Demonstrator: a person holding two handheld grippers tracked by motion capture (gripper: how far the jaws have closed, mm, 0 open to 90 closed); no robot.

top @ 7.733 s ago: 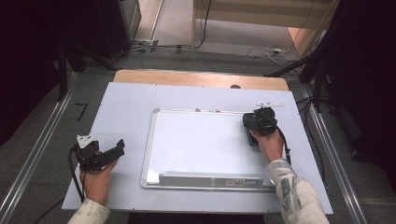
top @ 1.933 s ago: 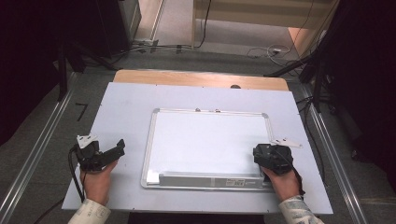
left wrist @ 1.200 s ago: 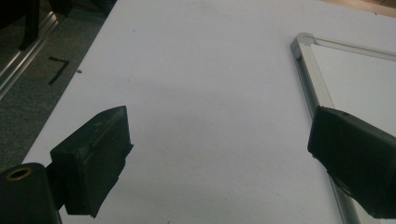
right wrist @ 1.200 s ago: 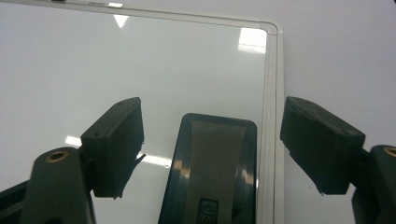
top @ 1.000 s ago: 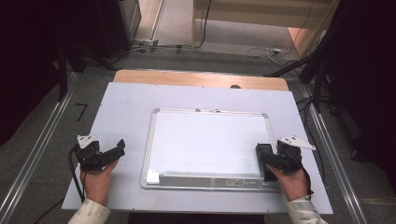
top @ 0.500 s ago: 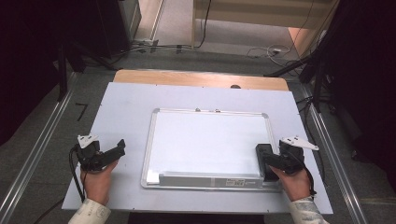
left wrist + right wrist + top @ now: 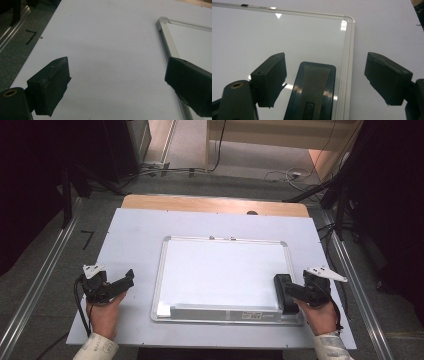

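Whiteboard [image 7: 222, 270] lies flat at the middle of the pale sheet covering the table [image 7: 135, 227], long side running 9 to 3 o'clock. Silver frame, writing surface blank. Marker tray along its 6 o'clock edge.

Black eraser [image 7: 286, 292] sits on the board in its 4 o'clock corner, long axis 12 to 6, just inside the frame's right rail. In the right gripper view the eraser [image 7: 313, 90] lies flat on the white surface, its right edge close beside the frame rail; a small moulded mark shows on its near end, unreadable.

Right gripper [image 7: 295, 292] is held low at the board's 4 o'clock corner, jaws pointing toward 9 o'clock. Jaws stand wide apart: one over the board beside the eraser, the other out past the frame over the table sheet. Neither jaw touches the eraser. Nothing gripped.

Left gripper [image 7: 125, 281] rests at the table's 8 o'clock area, well apart from the board's left rail, pointing toward 2 o'clock. In the left gripper view its jaws are spread wide over bare sheet, with the whiteboard's corner [image 7: 162, 21] beyond. Nothing between them.
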